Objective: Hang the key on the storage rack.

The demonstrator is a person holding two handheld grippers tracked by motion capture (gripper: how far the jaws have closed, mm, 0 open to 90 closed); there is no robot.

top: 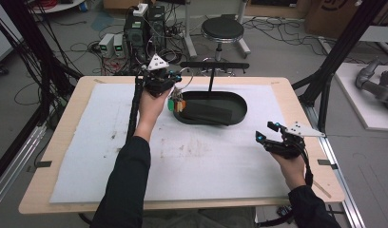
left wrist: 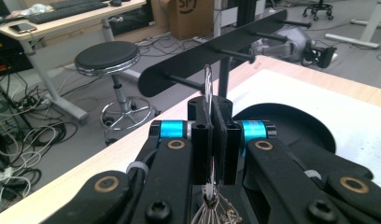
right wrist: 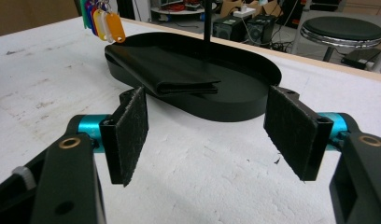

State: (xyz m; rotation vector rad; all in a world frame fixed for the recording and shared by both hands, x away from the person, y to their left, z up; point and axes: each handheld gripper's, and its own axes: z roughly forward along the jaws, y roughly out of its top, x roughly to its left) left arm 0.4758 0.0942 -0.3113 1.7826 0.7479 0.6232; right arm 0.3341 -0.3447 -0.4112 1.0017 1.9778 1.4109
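Left gripper view: left gripper (left wrist: 212,135) was clamped tight on a key ring (left wrist: 208,86), pads flat against the wire, ring standing upright above the jaws w/ its top loop free. Judging by that, the grip was set low on purpose so the open loop could slip over a peg (left wrist: 183,82) on the black rack (left wrist: 212,51) just ahead; loop sat close to that peg, not yet on it. Keys hung in a bunch below the jaws.

High view: left gripper (top: 169,90) was held over the near-left rim of the tray (top: 239,107), coloured tags (top: 176,104) dangling under it, so the load hung clear of the table and didn't drag. Rack's post rose from the tray's back edge, which is prob. why the hand was held up and angled toward it.

Right gripper (top: 268,132) was parked near the table's right edge, well apart from the tray, jaws spread wide, nothing between them. Looked like standby, out of the left arm's way.

Right gripper view: pads (right wrist: 132,133) faced the tray, w/ a folded black cloth (right wrist: 165,70) lying flat inside, and the tags (right wrist: 104,21) hanging at top left above the tray's far end.

Table was covered by a white mat (top: 135,161).
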